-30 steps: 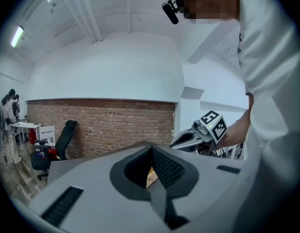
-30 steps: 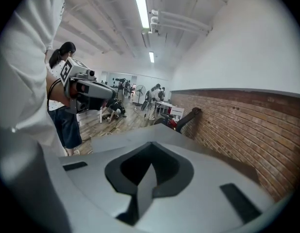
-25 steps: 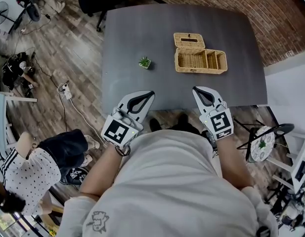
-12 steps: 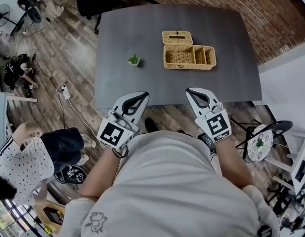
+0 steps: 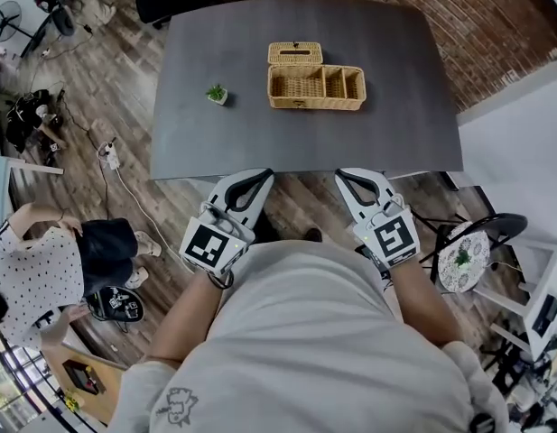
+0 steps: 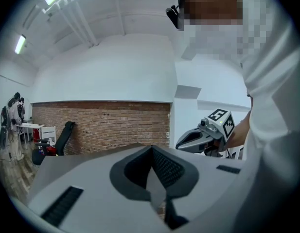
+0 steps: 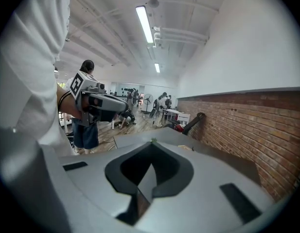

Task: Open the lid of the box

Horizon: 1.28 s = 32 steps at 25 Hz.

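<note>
The wicker box sits far across the dark bench. Its long side runs left to right. Its lid already lies flipped back behind it. The left gripper and right gripper hang at the bench's near edge, well apart from the box. The box lies ahead, between them, a bit closer to the right one. Both have fingers squeezed together, holding nothing.

One dark table holds one wicker box with three compartments and one lid, plus one potted plant. Two grippers, the left gripper and the right gripper. One bystander, one round stand
</note>
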Each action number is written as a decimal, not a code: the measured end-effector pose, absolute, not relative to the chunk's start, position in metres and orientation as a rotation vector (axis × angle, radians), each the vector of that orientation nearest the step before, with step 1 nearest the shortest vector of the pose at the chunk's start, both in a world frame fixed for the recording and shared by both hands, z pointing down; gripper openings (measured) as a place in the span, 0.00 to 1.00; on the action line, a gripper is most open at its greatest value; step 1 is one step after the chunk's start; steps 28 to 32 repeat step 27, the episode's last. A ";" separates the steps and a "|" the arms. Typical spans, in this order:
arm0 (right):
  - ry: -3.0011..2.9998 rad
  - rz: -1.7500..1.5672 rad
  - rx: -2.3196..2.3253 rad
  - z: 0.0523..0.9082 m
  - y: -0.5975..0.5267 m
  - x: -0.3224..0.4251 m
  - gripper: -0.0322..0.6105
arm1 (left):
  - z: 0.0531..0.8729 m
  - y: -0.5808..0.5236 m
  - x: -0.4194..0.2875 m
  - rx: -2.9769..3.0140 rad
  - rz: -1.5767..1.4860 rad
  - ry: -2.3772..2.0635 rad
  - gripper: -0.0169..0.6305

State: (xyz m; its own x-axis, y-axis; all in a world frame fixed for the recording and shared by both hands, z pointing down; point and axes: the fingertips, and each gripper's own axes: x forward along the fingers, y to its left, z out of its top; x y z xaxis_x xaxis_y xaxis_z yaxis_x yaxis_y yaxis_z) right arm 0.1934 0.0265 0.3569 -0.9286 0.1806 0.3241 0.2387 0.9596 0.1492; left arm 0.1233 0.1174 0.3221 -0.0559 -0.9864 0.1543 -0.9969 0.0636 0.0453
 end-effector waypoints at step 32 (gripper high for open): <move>-2.814 -0.254 -0.473 0.352 0.025 0.275 0.06 | 0.325 0.105 0.210 1.966 0.123 -2.254 0.04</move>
